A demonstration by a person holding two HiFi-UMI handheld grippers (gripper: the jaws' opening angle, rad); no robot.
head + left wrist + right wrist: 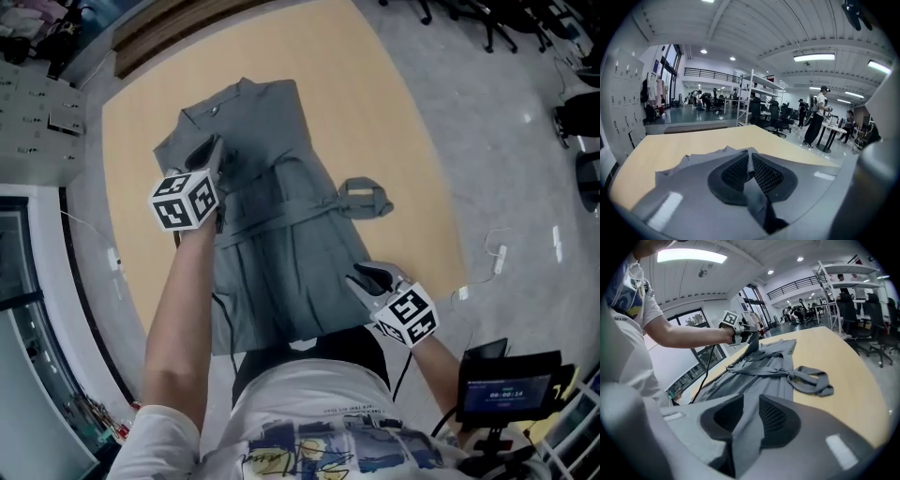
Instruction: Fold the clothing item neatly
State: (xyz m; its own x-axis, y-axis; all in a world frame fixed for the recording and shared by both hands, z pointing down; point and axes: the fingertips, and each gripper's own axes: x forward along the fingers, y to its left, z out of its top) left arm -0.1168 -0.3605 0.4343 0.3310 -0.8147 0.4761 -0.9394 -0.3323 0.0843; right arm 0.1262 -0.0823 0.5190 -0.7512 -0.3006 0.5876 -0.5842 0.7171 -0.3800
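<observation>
A grey dress (281,216) lies lengthwise on the wooden table (375,112), collar at the far end, and its tie belt (366,199) trails off to the right. My left gripper (208,150) is shut on a fold of the dress near the upper left side; in the left gripper view the cloth (693,164) is pinched between the pads (761,174). My right gripper (361,275) is shut on the dress's near right hem. In the right gripper view the fabric (764,366) runs down between the jaws, and the left gripper (747,333) shows farther up the dress.
A small monitor on a stand (511,389) is at the near right, with a cable (492,253) on the floor beside the table. Office chairs (487,23) stand at the far right. A wooden bench (169,28) lies beyond the table's far edge. People (818,117) stand by shelving (757,93).
</observation>
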